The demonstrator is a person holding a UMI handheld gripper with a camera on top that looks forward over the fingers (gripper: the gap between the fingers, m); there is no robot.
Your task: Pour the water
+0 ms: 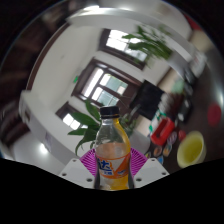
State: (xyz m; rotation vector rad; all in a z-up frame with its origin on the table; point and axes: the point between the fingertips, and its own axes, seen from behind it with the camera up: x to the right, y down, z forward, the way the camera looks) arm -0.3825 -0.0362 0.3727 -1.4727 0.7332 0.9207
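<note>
1. The jaws are clenched on a bottle (113, 150); the purple pads (91, 160) press its lower body from both sides.
2. The bottle holds orange liquid, carries a black cap, and sits between the jaws, lifted and leaning with the tilted view.
3. Judgement: the step in hand is carrying toward a pour. Keep the grip firm and low, and tip slowly.
4. A yellow bowl (191, 149) lies beyond the jaws to the right, well apart from the bottle.
5. A green plant (88, 124) stands behind the bottle.
</note>
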